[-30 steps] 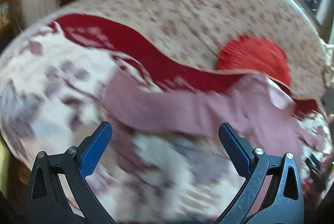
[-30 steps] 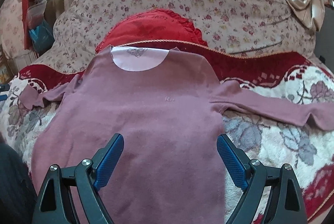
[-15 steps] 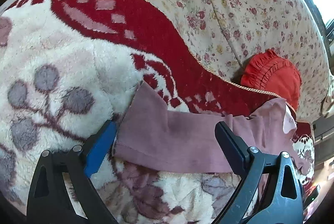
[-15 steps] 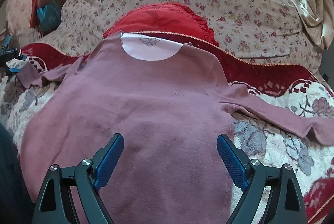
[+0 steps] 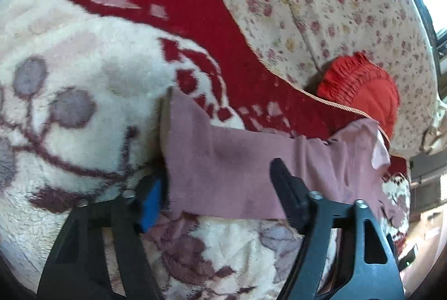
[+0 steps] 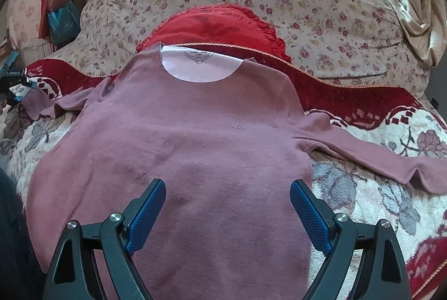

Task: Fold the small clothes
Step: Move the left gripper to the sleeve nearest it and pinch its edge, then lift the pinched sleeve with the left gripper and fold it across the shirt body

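A mauve long-sleeved shirt (image 6: 195,149) lies flat, front up, on a fleece blanket (image 6: 363,196), both sleeves spread out. My right gripper (image 6: 227,205) is open and hovers over the shirt's lower body, empty. In the left wrist view the shirt's left sleeve (image 5: 223,160) lies across the blanket (image 5: 69,48). My left gripper (image 5: 218,188) is open and straddles the sleeve cuff, with one finger at the cuff's end and the other over the sleeve. The left gripper also shows at the far left of the right wrist view (image 6: 12,84).
A red frilled cushion (image 6: 215,26) sits behind the shirt's collar against a floral-covered sofa back (image 6: 307,0). Clutter and a blue bag (image 6: 62,23) stand at the far left. A beige cloth (image 6: 416,14) hangs at the right.
My left gripper has moved down and in onto the sleeve cuff, and its fingers now stand closer together around it. My right gripper has stayed open over the shirt's body.
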Tool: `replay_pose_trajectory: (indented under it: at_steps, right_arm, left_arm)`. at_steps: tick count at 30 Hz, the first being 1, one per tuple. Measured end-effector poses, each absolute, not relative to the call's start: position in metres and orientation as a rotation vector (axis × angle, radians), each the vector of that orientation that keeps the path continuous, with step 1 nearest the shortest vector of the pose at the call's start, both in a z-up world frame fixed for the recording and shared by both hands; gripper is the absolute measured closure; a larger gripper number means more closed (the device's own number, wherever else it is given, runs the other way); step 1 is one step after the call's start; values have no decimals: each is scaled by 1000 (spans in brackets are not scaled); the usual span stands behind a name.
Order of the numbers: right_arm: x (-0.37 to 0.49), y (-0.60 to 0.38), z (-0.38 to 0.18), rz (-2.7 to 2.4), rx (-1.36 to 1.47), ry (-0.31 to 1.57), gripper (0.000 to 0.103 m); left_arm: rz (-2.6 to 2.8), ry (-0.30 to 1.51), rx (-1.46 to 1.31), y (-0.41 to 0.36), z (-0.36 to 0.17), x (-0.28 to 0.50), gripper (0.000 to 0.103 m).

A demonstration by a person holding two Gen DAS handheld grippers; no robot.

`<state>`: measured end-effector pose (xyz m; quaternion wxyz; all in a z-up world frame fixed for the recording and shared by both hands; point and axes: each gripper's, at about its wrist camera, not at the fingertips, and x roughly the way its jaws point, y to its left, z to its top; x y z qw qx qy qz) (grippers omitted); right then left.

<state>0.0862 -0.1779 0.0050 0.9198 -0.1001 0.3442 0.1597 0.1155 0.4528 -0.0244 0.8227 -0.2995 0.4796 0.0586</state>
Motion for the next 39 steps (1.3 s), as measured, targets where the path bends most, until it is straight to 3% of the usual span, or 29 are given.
replay_pose_trajectory:
  at_steps: [1,4,5,6,7,14,21,27,32,38,39]
  right_arm:
    - [86,-178,5,330,-209,706,13]
    - [84,-177,5,330,-222,702,13]
    - [85,-177,5,330,-222,704,13]
    - [86,-177,5,330,-219,707,13]
    - [86,-177,4,328,-217,710,13]
    - [87,-183,11,313,-186,685,13]
    - [91,-197,16,291,-114,702,13]
    - [87,-218,23,250,-73,686,13]
    - [85,-229,24,247,-38,701,13]
    - [80,-236,25,246,-38,688,13]
    - [79,-238,25,246,-35,686,13]
  left_arm:
    - [132,1012,-647,454,-24,115,42]
    - [186,998,-658,460,-26,114,66]
    - [202,1002,-656,461,-28,113,77]
    - [221,1005,-658,462,-31,112,95]
    - [229,1008,-661,462,-33,110,99]
    - [228,909,-627,433,-9,95,100]
    - [103,583,-636,371,115,99,100]
    - [287,444,-634,381,179,73,100]
    - [414,477,-598,413,183,56,101]
    - [386,541,-655,440,145,46,100]
    - [374,591,-666,441,130,51,93]
